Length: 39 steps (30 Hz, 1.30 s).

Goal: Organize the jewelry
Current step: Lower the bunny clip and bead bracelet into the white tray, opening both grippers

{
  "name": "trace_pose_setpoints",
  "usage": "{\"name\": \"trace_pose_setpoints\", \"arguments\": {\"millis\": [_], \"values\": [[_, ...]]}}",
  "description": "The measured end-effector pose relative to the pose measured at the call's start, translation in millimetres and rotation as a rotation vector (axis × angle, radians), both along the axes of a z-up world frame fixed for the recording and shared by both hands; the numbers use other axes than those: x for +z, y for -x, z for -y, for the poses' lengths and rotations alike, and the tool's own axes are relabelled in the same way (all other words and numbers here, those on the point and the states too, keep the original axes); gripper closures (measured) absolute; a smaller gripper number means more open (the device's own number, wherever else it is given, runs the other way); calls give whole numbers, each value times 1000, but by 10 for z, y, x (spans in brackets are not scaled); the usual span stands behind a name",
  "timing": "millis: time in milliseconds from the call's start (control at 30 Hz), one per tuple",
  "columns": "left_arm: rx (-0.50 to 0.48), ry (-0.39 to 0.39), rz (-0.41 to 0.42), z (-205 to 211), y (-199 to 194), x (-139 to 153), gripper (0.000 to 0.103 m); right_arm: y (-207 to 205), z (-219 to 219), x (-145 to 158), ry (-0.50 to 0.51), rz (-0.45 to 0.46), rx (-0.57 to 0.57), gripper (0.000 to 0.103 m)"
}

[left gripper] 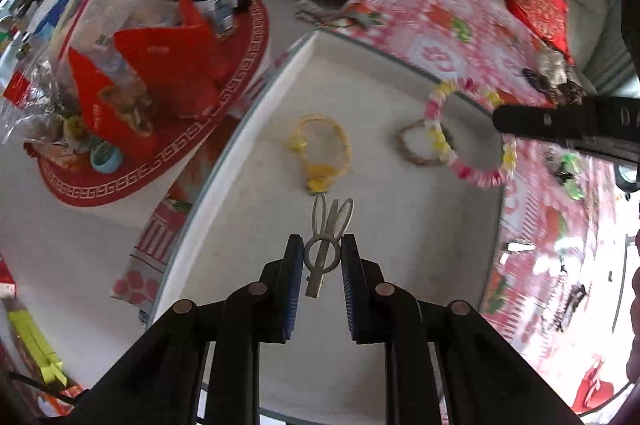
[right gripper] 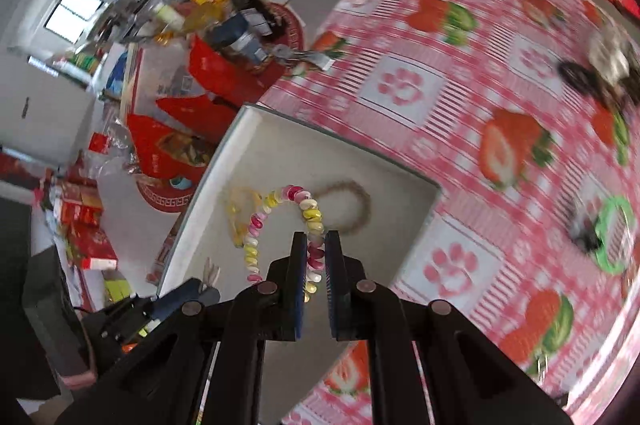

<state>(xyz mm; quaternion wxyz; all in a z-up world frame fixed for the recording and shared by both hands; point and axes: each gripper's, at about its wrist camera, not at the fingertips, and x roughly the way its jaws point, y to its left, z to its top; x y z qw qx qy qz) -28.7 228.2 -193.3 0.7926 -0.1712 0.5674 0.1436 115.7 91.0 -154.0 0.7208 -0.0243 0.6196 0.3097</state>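
1. Left gripper (left gripper: 321, 259): nearest the left wrist camera, its jaws set narrow and pressing on the round ring of a silver rabbit-shaped hair clip (left gripper: 326, 245); the clip's two ear loops point away from the camera, above the white tray (left gripper: 256, 129).
2. Right gripper (right gripper: 316, 257): nearest the right wrist camera, its jaws nearly together and clamped on a pink, yellow and white bead bracelet (right gripper: 280, 221), which arches up from the pads over the tray's inside.
3. White tray: shallow, with raised walls, resting on a pink strawberry-print tablecloth (right gripper: 460, 73) at the table's edge.
4. Yellow bracelet (left gripper: 322, 149): lies flat on the tray floor, toward the tray's left wall in the left wrist view.
5. Brown woven bracelet (left gripper: 420, 145): lies flat on the tray floor near the far wall, just beside the hanging bead bracelet.
6. Green hair accessory (right gripper: 614, 233): on the tablecloth outside the tray, well apart from its right wall; blurred.
7. Dark hair accessories (right gripper: 600, 77): on the tablecloth toward the far right edge of the table; too blurred to tell apart.
8. Round red mat (left gripper: 160, 129): on the floor past the table's edge, carrying red bags and packages.
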Motion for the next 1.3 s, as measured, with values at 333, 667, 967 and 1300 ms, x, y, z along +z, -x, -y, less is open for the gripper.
{"name": "trace_pose_setpoints", "arguments": {"millis": [333, 667, 967, 1300], "values": [[55, -40, -27, -157, -54, -227, 78, -264, -485, -360, 16, -20, 35, 94], [52, -60, -62, -154, -47, -341, 78, -332, -704, -671, 57, -26, 70, 93], [1, -124, -86, -43, -76, -345, 78, -325, -718, -790, 70, -30, 72, 93], [-28, -156, -102, 29, -108, -298, 67, -342, -628, -656, 6, -56, 64, 55]]}}
